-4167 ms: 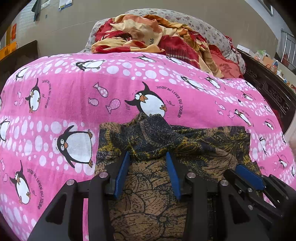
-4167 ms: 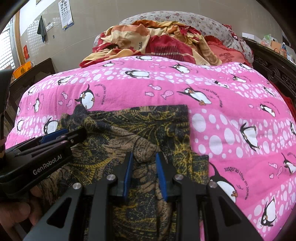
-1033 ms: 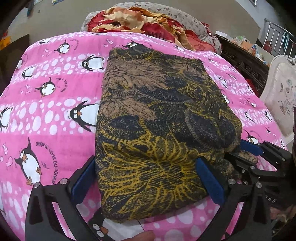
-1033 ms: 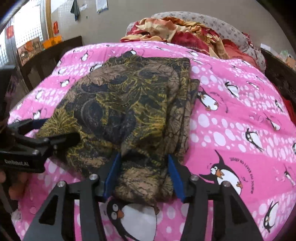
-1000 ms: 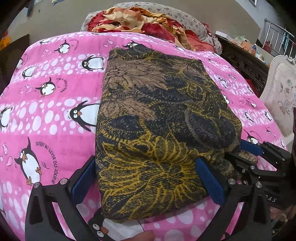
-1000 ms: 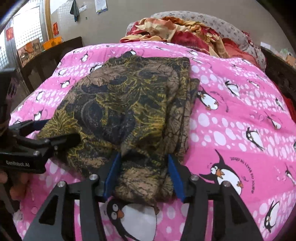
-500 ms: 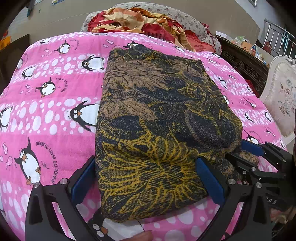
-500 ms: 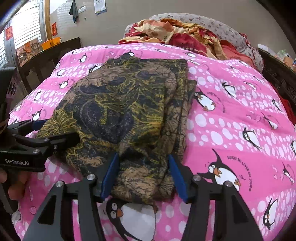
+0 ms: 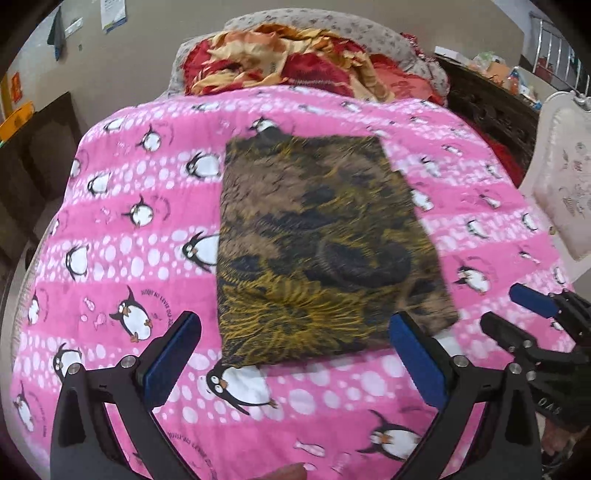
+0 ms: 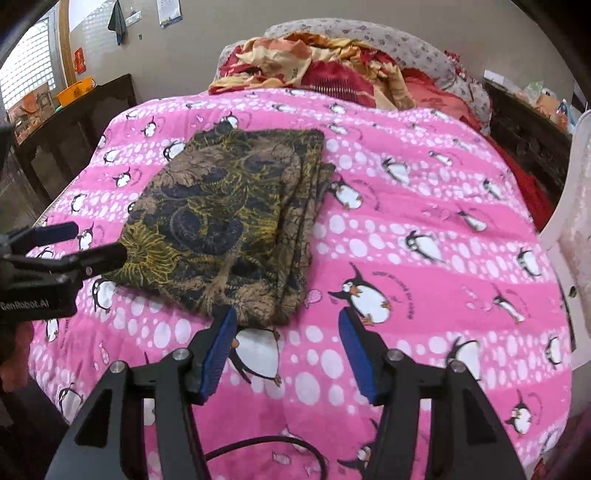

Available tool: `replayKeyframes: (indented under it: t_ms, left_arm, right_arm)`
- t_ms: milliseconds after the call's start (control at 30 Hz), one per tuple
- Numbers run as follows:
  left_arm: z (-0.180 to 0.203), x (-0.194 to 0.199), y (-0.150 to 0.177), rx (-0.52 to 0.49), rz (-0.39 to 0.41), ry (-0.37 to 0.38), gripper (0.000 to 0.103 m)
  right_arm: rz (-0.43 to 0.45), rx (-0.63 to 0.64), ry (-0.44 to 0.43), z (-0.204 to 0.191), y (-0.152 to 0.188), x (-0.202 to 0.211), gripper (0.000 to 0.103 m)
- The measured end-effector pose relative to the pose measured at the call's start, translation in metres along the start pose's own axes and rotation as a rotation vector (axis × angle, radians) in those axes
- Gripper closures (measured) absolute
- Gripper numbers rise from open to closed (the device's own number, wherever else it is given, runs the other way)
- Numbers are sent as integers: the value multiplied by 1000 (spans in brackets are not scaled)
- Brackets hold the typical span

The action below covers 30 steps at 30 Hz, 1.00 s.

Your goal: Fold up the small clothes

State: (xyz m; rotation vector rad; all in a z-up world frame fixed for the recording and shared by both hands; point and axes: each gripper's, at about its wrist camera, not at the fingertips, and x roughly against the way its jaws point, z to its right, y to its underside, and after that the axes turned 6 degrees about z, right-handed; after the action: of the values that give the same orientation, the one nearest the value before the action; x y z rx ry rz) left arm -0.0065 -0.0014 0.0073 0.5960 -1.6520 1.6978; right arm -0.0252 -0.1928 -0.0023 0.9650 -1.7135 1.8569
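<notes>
Both the left gripper and right gripper have released the folded cloth; fingers spread, drawn back from its near edge, suggesting this fold is complete.

Bed covered by pink penguin-print blanket, crumpled red-orange bedding piled at its head against floral pillow. Beige wall behind with hung papers and a dark cloth; bright window far left. Dark wooden furniture both sides, white padded chair right.
</notes>
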Motion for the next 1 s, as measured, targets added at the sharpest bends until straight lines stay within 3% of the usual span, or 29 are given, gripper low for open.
replayKeyframes:
  t_ms: [200,1000]
  left_arm:
    - [9,17,-12,-12,29,3,17]
    - [3,13,-12,27,1,2,17]
  right_arm:
    - [57,14,5,0,-9,21,43]
    - [84,-4,0,3,-12,24,43]
